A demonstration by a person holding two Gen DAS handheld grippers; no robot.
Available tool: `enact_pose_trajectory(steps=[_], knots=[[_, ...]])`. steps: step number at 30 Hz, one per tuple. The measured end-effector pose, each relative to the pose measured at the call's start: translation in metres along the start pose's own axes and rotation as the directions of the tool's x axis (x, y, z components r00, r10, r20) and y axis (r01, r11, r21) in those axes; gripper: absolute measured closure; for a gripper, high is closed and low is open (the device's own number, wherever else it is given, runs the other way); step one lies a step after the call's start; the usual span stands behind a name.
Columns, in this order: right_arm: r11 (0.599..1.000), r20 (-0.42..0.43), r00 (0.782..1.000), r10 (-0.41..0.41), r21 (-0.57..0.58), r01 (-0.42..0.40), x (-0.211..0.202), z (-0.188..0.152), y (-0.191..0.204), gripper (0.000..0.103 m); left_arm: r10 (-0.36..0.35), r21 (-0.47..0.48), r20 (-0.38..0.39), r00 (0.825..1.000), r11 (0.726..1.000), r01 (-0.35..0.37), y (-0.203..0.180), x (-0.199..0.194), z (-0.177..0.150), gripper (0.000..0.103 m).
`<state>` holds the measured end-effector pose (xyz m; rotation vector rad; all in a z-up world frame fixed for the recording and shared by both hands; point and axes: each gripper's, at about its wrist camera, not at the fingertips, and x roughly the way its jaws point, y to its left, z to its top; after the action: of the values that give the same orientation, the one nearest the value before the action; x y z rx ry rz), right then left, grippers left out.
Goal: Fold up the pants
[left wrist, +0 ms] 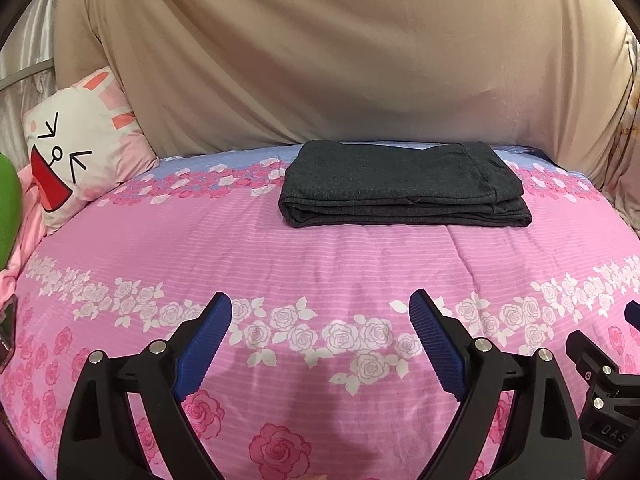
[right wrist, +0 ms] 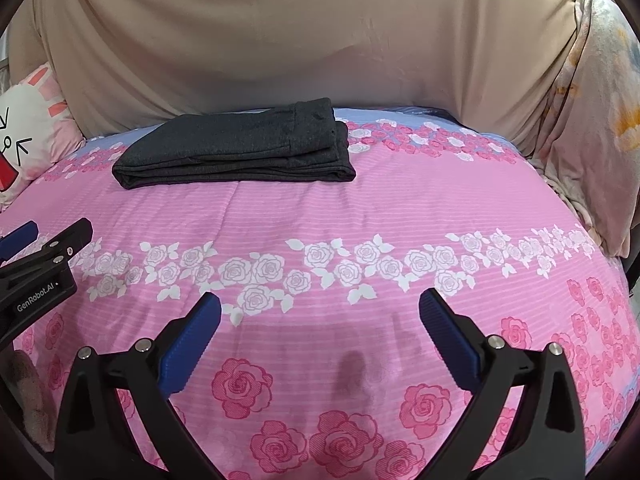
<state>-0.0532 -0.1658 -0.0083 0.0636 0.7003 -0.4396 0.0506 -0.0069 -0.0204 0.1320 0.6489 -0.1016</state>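
Dark grey pants [left wrist: 404, 184] lie folded in a neat rectangular stack on the far part of the pink floral bedspread [left wrist: 320, 264]; they also show in the right wrist view [right wrist: 236, 150] at upper left. My left gripper [left wrist: 320, 308] is open and empty, hovering over the near part of the bed, well short of the pants. My right gripper [right wrist: 320, 306] is open and empty too, beside the left one. Each gripper's black body shows at the edge of the other's view.
A white and pink bunny pillow [left wrist: 80, 148] leans at the far left, with a green object [left wrist: 8, 204] beside it. A beige cloth [left wrist: 340, 52] hangs behind the bed. A pale floral fabric [right wrist: 596, 120] hangs at the right.
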Motion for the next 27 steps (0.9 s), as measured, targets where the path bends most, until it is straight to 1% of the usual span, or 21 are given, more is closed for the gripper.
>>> enact_pose_trajectory(steps=[12,14,16,17,23,27], knots=[[1.0,0.0,1.0,0.0,0.001,0.0,-0.0001,-0.0002,0.0,0.006,-0.013,0.004,-0.006,1.0,1.0,0.013,-0.0032,-0.0013,0.0002,0.015],[1.0,0.0,1.0,0.0,0.001,0.0,-0.0001,-0.0002,0.0001,0.006,-0.009,0.003,-0.004,1.0,1.0,0.009,-0.0032,-0.0014,0.0003,0.015],[1.0,0.0,1.0,0.0,0.001,0.0,0.0,-0.0001,0.0,0.006,0.019,0.009,0.009,1.0,1.0,-0.019,-0.0042,-0.003,0.0006,0.015],[1.0,-0.001,1.0,0.0,0.001,0.0,0.0002,-0.0001,0.0004,0.006,0.022,0.008,0.012,1.0,1.0,-0.022,-0.004,-0.0033,0.0004,0.015],[1.0,-0.001,1.0,-0.001,0.002,0.001,0.0002,0.0,0.0004,0.006,0.011,0.017,0.006,1.0,1.0,-0.011,-0.0048,-0.0026,0.0001,0.015],[1.0,-0.001,1.0,-0.001,0.001,0.001,0.0004,-0.0003,0.0005,0.006,-0.01,0.021,0.034,0.999,1.0,0.009,-0.0047,-0.0065,-0.0004,0.015]])
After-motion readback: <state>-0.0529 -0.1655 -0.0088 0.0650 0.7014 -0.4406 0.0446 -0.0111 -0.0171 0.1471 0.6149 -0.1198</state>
